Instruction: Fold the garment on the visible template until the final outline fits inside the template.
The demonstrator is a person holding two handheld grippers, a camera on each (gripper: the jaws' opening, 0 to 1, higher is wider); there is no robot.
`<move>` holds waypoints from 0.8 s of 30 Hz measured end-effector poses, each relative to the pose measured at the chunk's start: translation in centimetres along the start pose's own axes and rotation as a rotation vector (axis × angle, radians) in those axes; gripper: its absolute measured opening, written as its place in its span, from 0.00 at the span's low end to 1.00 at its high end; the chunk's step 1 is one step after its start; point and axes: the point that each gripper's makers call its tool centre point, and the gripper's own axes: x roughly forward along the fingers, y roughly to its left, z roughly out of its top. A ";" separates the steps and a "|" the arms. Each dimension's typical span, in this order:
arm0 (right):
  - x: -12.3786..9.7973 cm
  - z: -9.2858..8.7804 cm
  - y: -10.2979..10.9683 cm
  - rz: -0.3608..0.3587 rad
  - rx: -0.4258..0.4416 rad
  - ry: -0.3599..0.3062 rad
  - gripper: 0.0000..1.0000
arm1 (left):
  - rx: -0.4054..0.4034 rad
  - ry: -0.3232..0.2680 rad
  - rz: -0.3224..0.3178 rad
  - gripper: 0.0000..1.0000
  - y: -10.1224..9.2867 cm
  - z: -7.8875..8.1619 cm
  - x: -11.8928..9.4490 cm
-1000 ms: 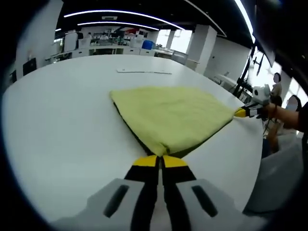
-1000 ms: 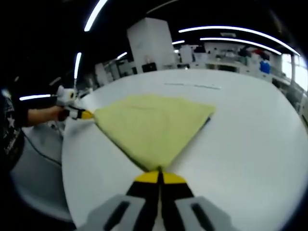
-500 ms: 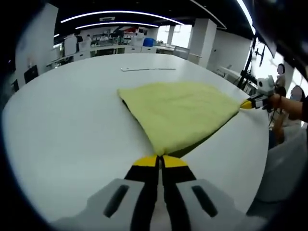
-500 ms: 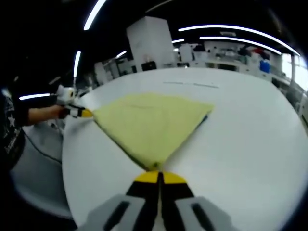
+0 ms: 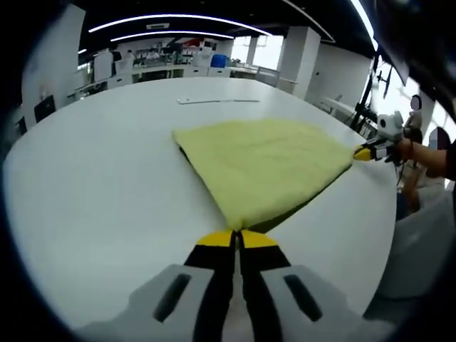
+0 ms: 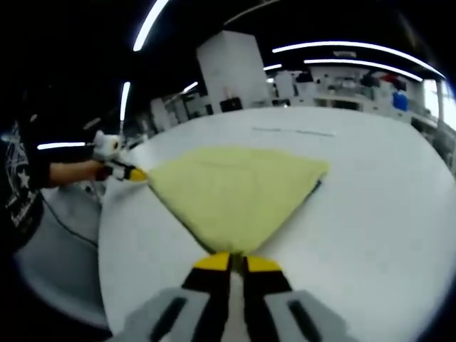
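Observation:
A yellow-green garment (image 5: 263,167) lies folded flat on the white table (image 5: 100,185), with a dark layer showing along its near edges. My left gripper (image 5: 237,234) is shut on its nearest corner in the left gripper view. My right gripper (image 5: 362,152) holds the far right corner there, with a person's hand behind it. In the right gripper view the garment (image 6: 235,189) spreads ahead of my right gripper (image 6: 237,256), whose jaws pinch its near corner with a narrow gap between them. My left gripper (image 6: 135,174) grips the garment's left corner in that view.
A thin pale strip (image 5: 217,101) lies on the table beyond the garment, also seen as the strip (image 6: 292,131) in the right gripper view. The table's edge (image 5: 388,235) drops off at the right, where people stand. Benches and shelves fill the background.
The garment has settled slightly farther onto the table with both corners still held. The right gripper view has shifted, and the gap between its jaws looks a little wider.

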 end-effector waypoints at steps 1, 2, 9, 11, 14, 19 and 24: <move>0.0 0.0 0.0 0.001 0.001 0.000 0.00 | 0.000 0.001 0.000 0.00 0.0 0.0 0.0; -0.1 0.0 0.1 0.006 0.000 0.001 0.00 | 0.000 0.001 0.000 0.00 0.0 0.0 0.0; -1.0 0.6 -0.1 0.008 -0.030 0.002 0.00 | 0.069 0.014 0.010 0.00 -0.1 0.4 -0.3; -1.3 0.8 0.1 0.012 -0.053 0.009 0.00 | 0.090 0.022 0.010 0.00 -0.1 0.5 -0.4; -1.6 0.8 0.1 0.006 -0.104 0.043 0.00 | 0.104 0.034 0.003 0.00 -0.3 0.2 -0.3; -1.6 0.0 0.3 -0.003 -0.143 0.095 0.00 | 0.126 0.053 -0.006 0.00 -1.0 -0.4 -0.3; -1.7 -0.7 0.2 -0.011 -0.147 0.114 0.00 | 0.131 0.072 -0.013 0.00 -0.8 -1.0 -0.4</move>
